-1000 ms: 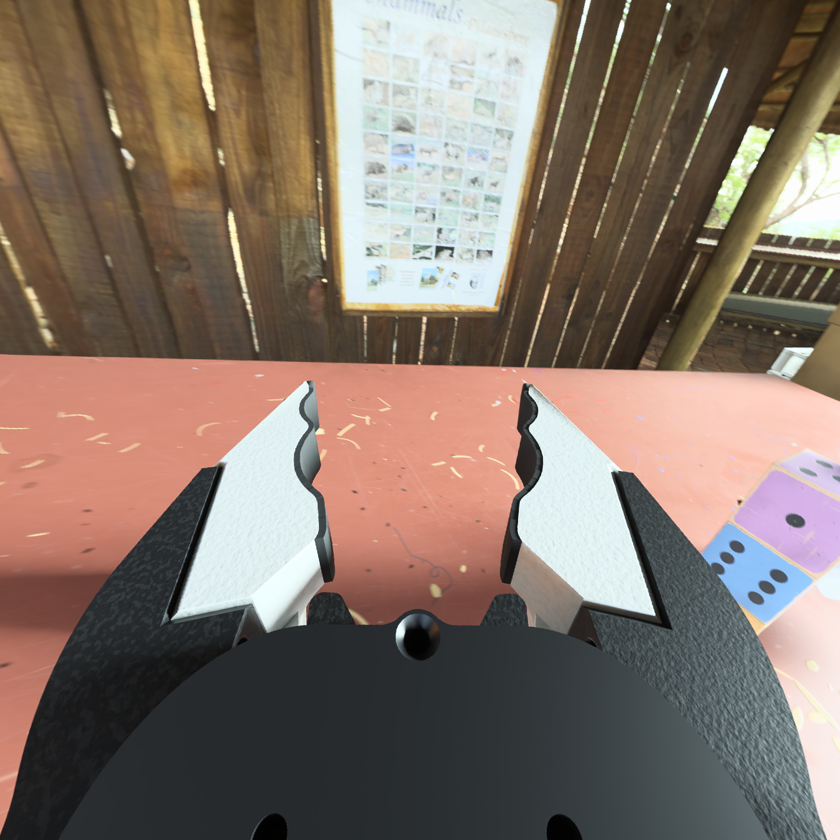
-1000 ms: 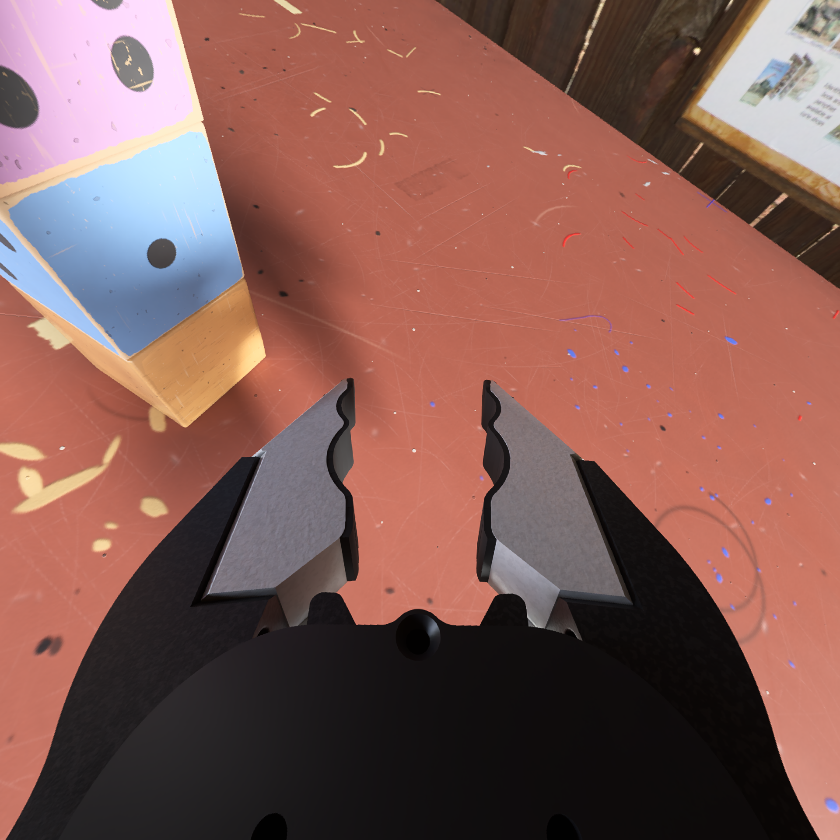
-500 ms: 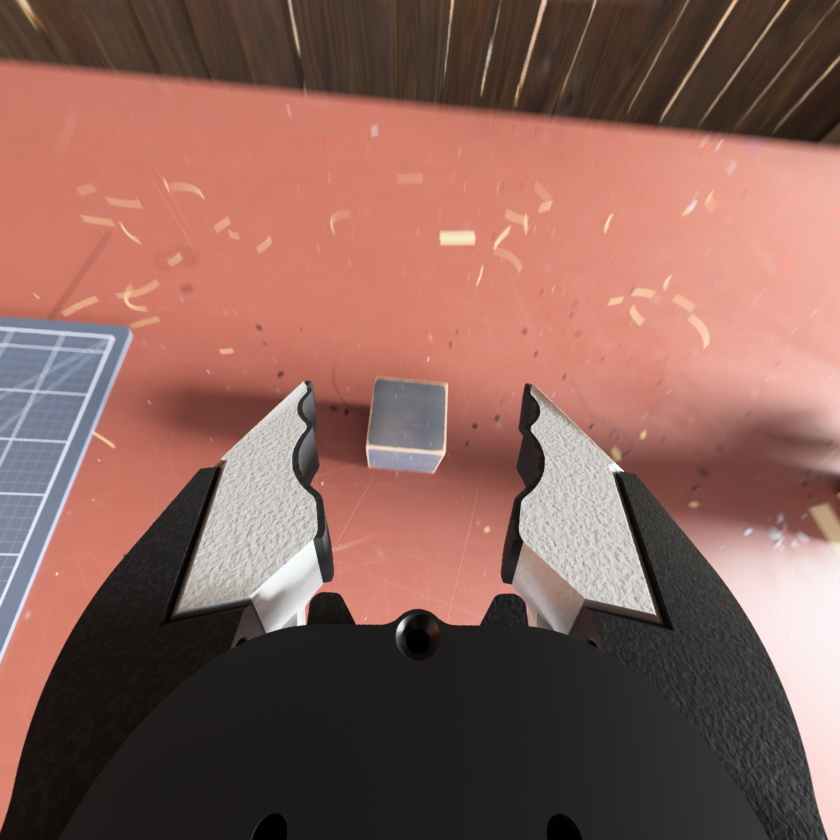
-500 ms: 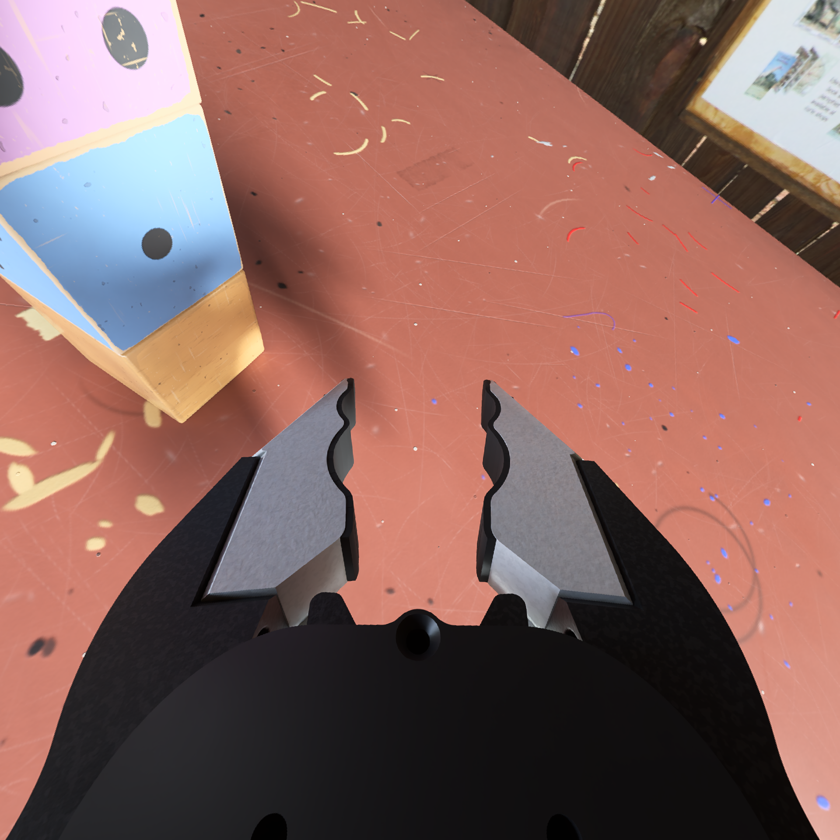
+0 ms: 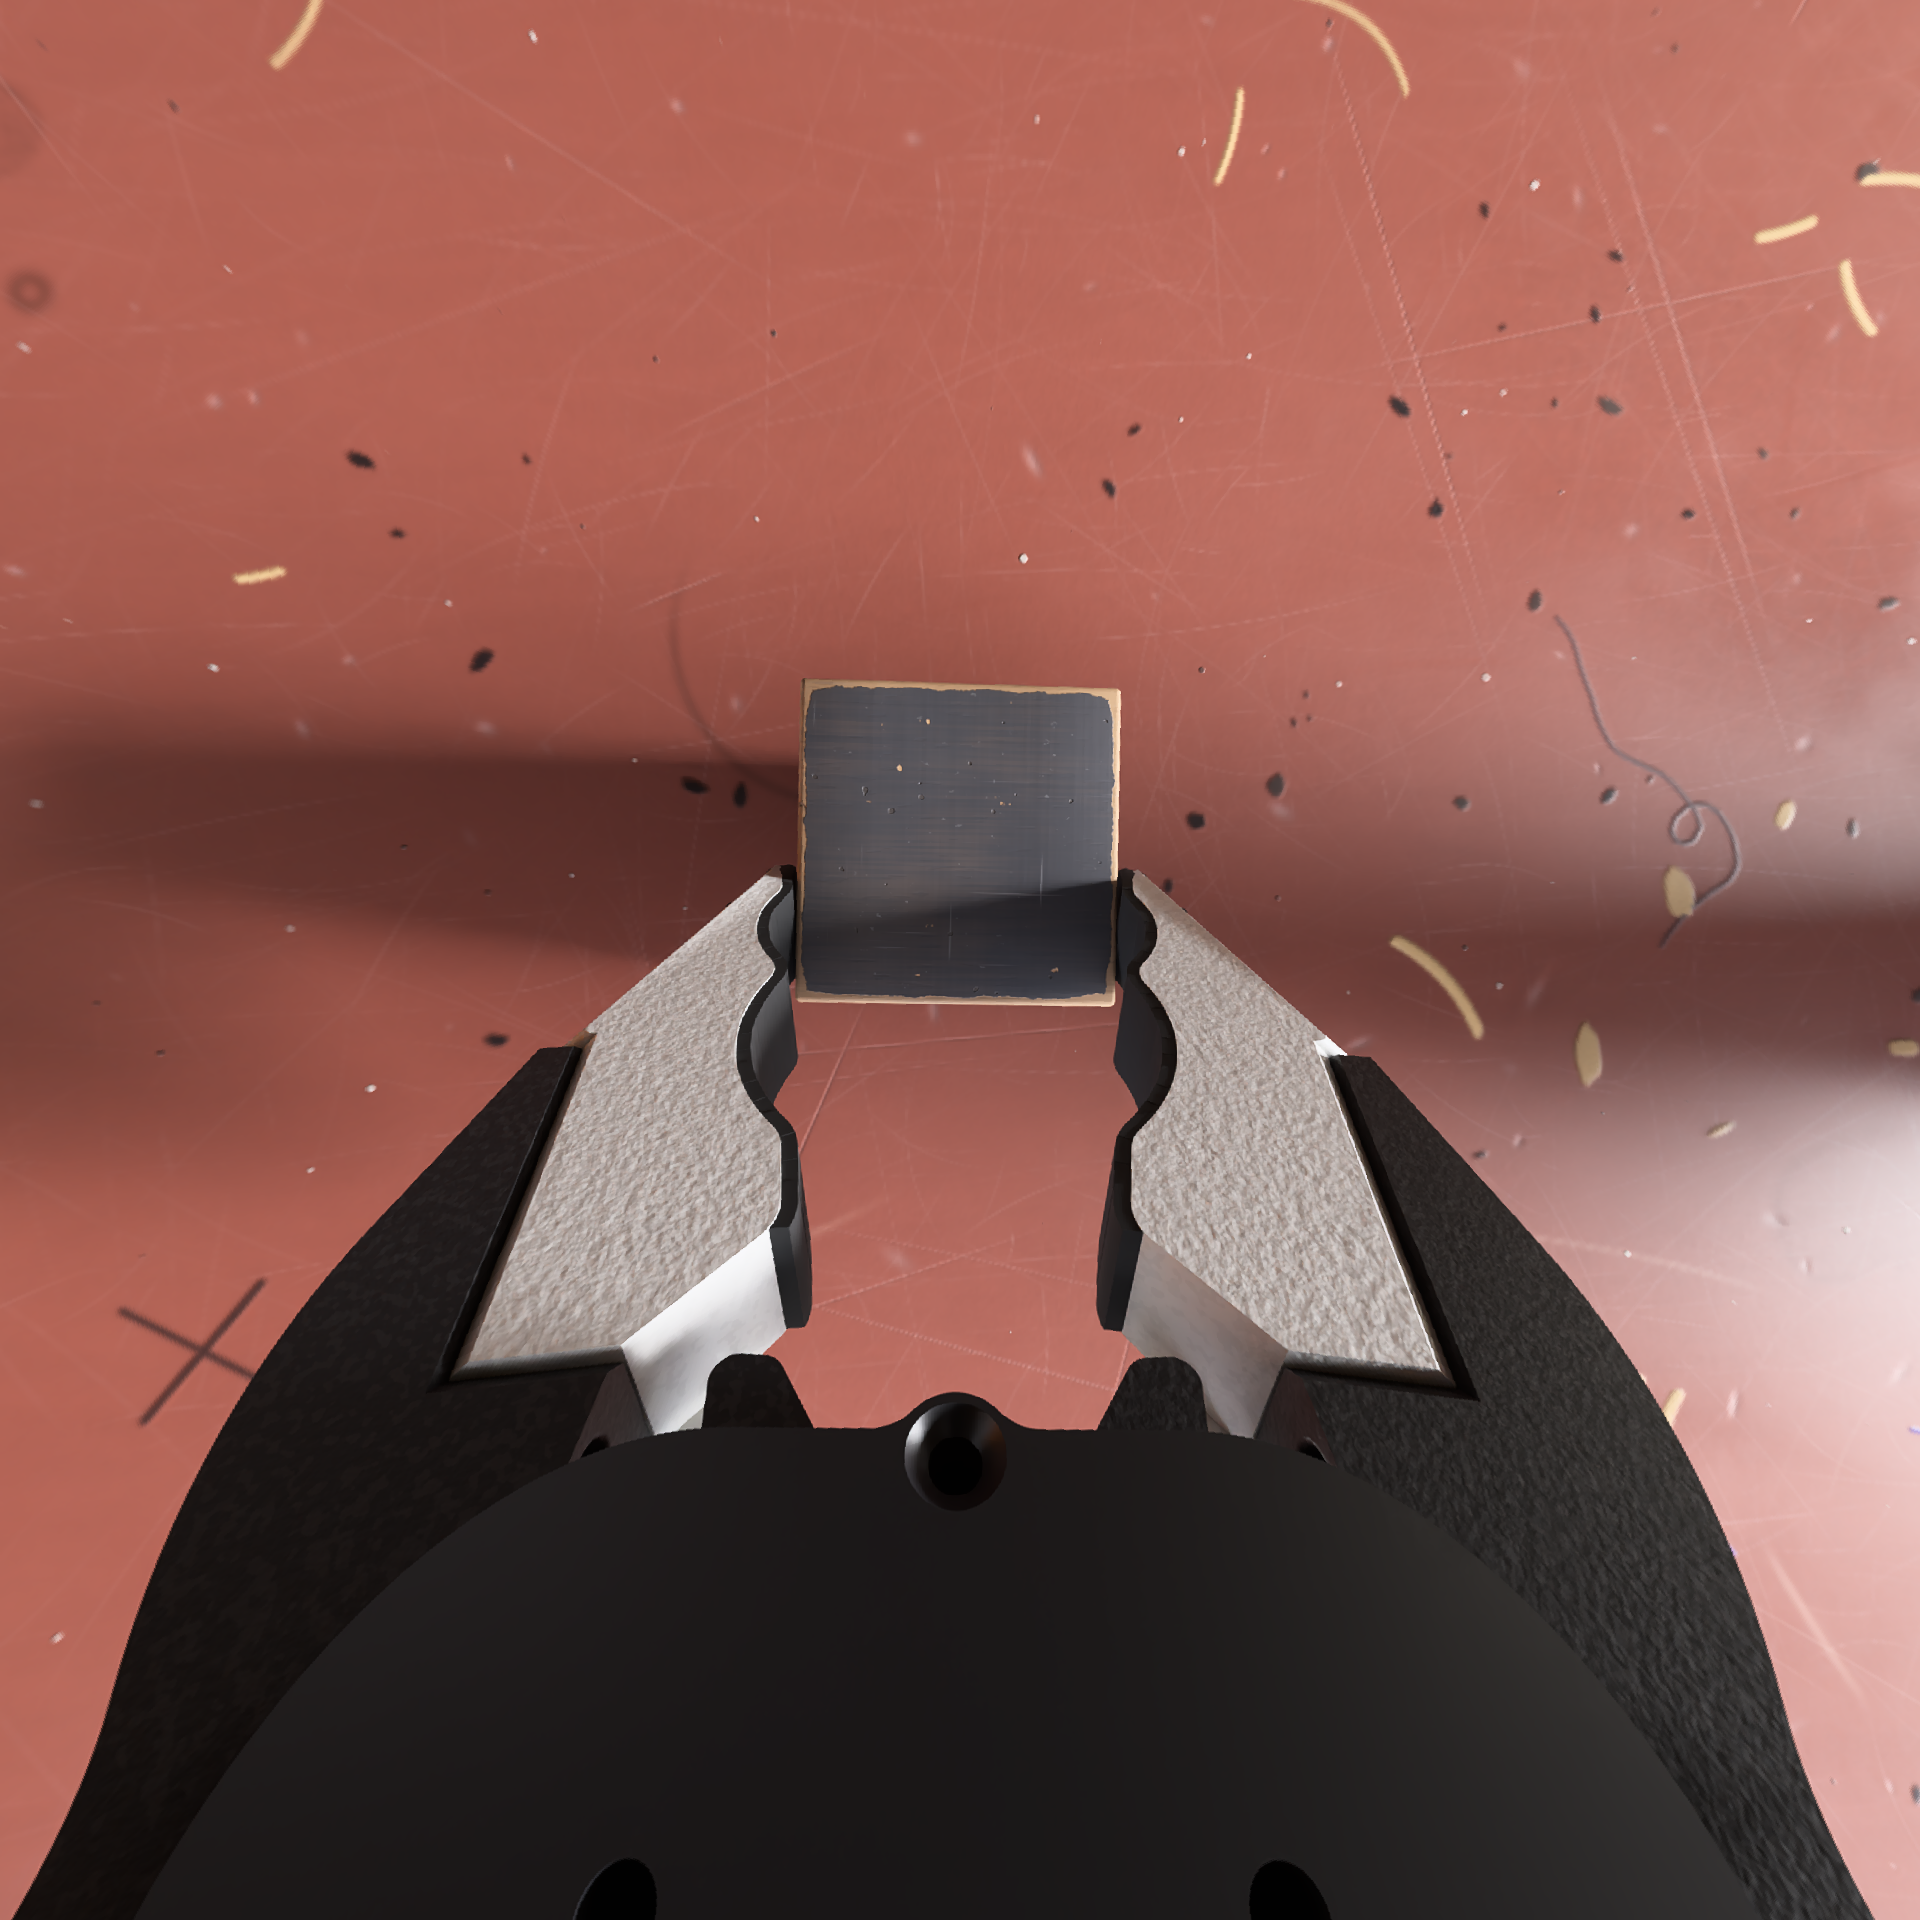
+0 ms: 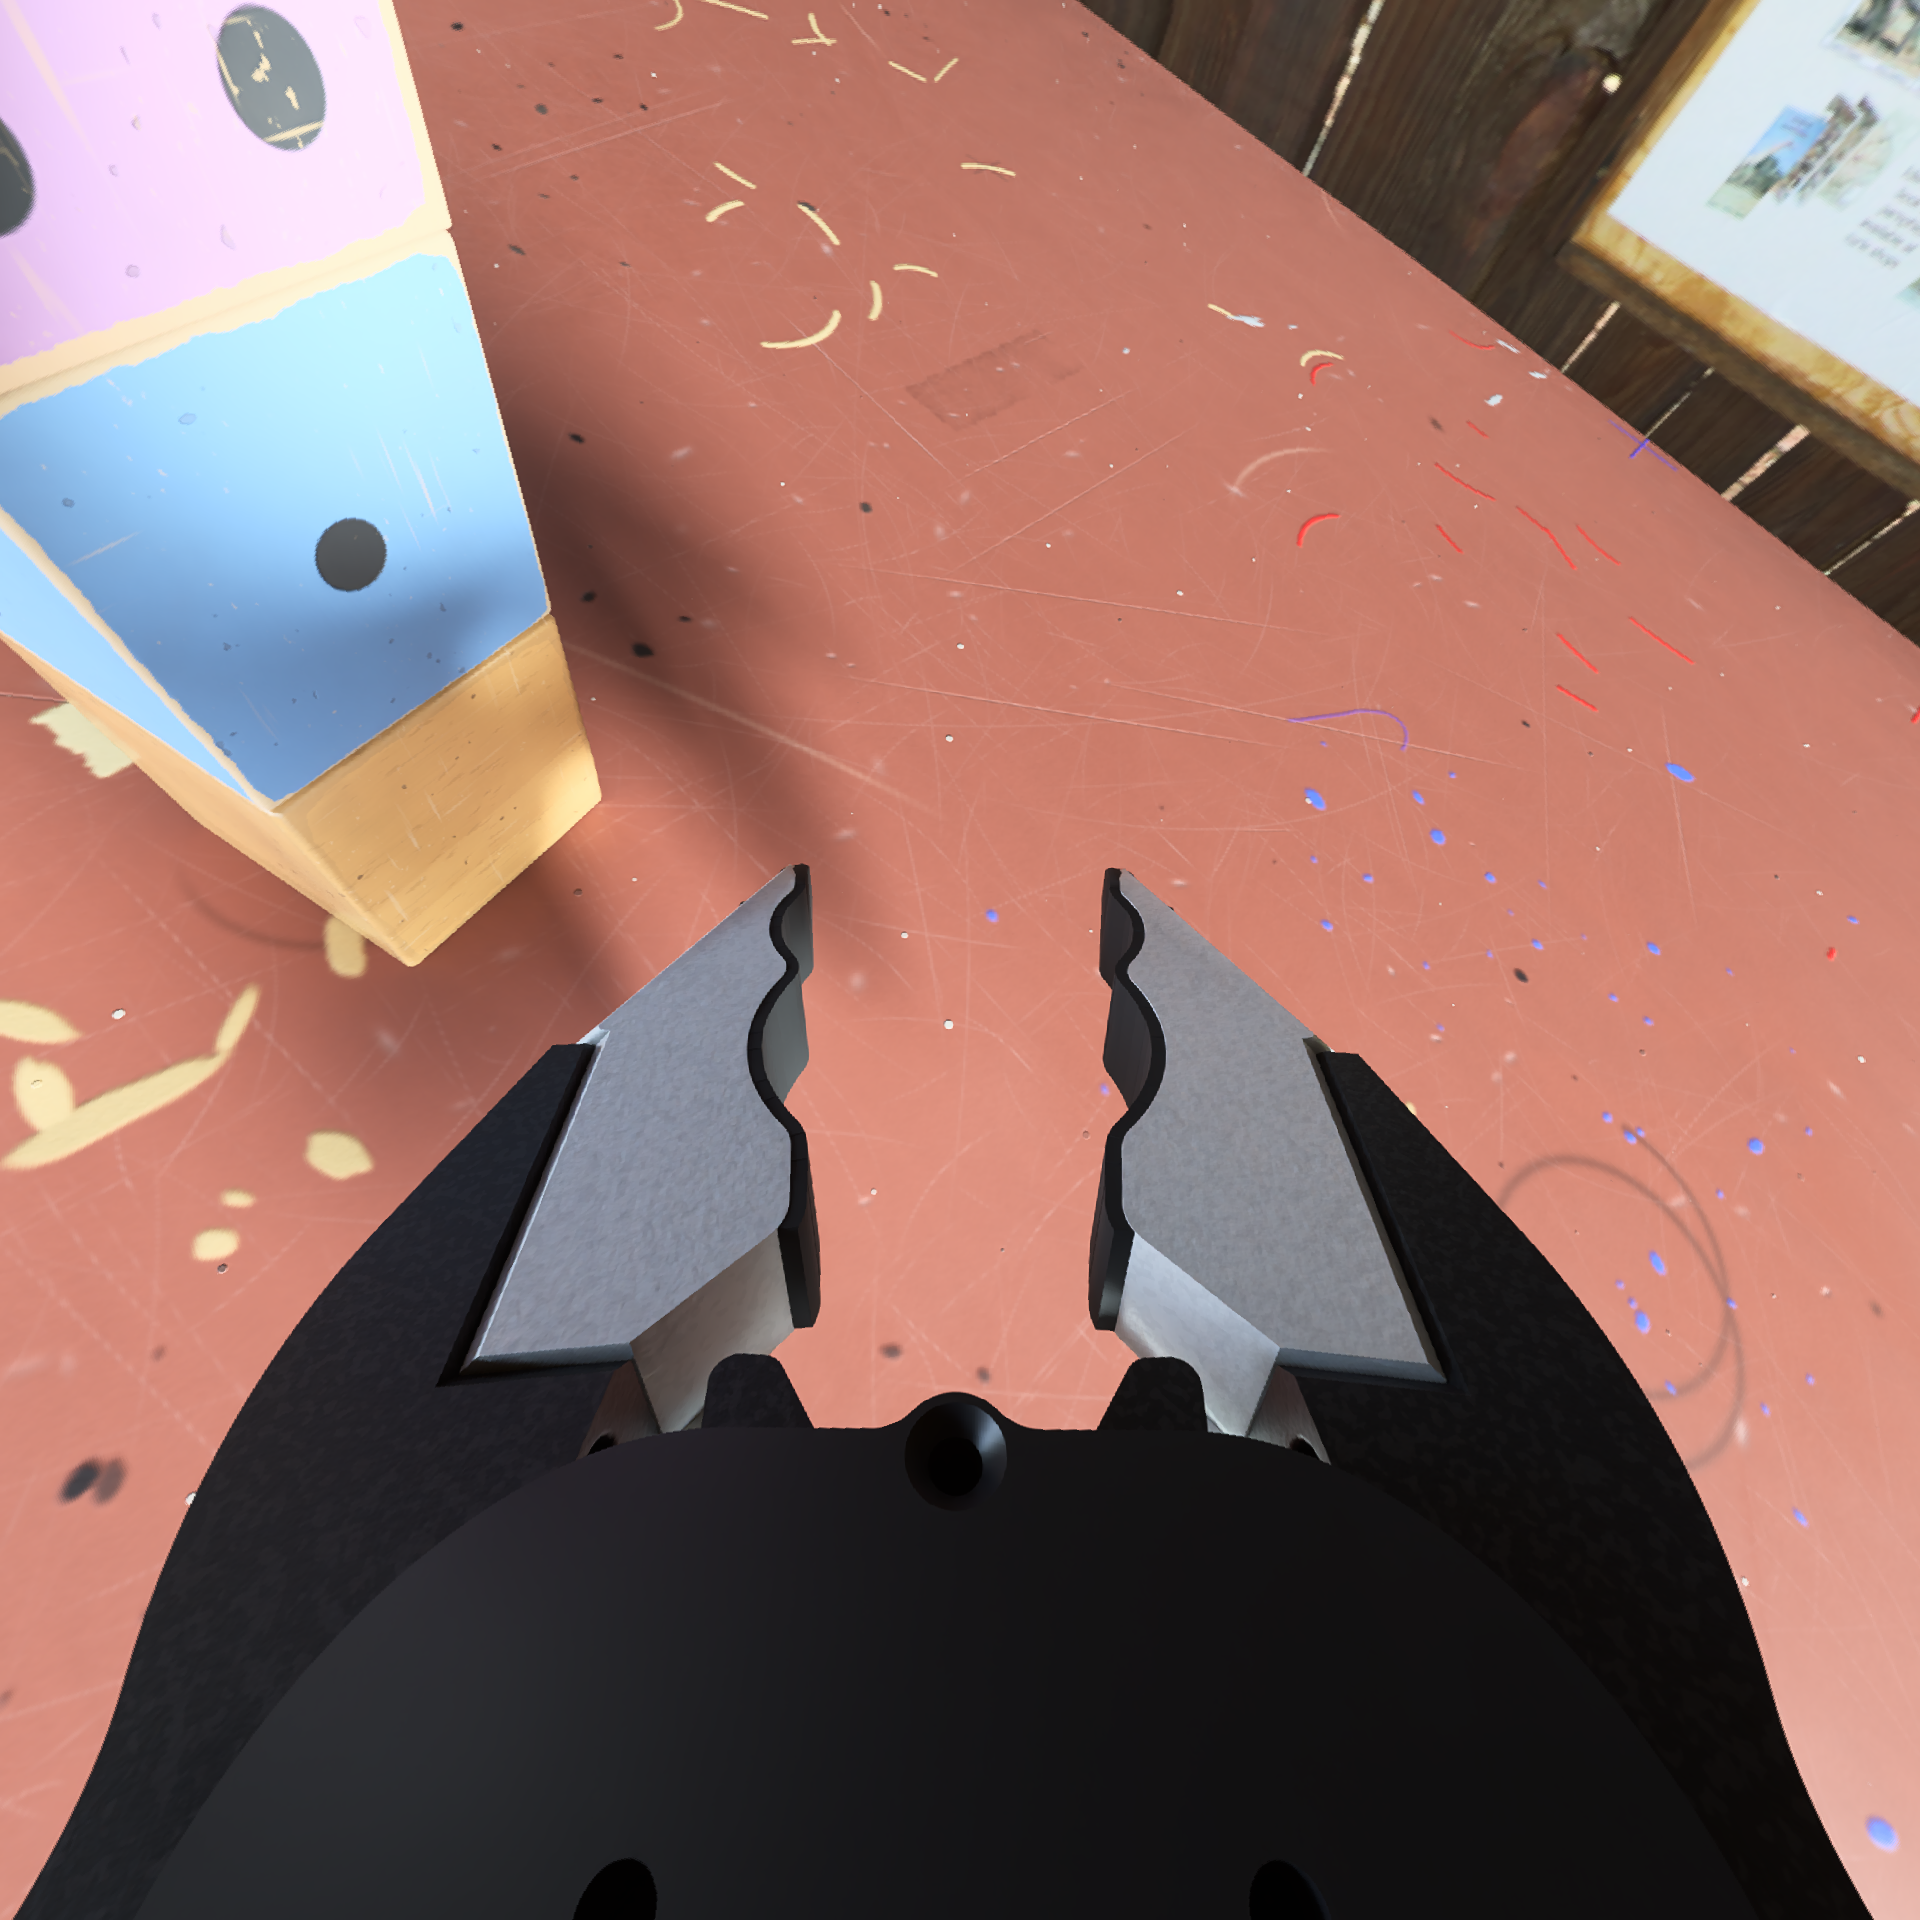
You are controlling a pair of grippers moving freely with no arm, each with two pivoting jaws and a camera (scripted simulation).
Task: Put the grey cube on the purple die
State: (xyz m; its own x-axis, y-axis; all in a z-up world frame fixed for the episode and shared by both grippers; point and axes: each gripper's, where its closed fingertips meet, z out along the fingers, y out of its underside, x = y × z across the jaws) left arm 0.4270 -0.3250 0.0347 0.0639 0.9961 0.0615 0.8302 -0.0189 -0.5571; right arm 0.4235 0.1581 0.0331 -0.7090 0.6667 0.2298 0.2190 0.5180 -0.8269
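The grey cube (image 5: 956, 831), dark with pale wooden edges, sits on the red table (image 5: 1039, 364) in the left wrist view. My left gripper (image 5: 956, 904) looks straight down on it, with both fingertips pressed against the cube's left and right sides. In the right wrist view, the purple die (image 6: 177, 156) tops a stack at the upper left, above a blue die (image 6: 260, 540) and a plain wooden block (image 6: 436, 810). My right gripper (image 6: 956, 894) is open and empty, low over the table to the right of the stack.
The red table (image 6: 1039, 623) is scratched and flecked with paint and wood shavings. A dark wooden slat wall (image 6: 1403, 104) with a framed poster (image 6: 1787, 187) stands behind its far edge.
My left gripper swung from facing the wall to pointing down, dropped over the grey cube and closed on it. The right gripper barely moved.
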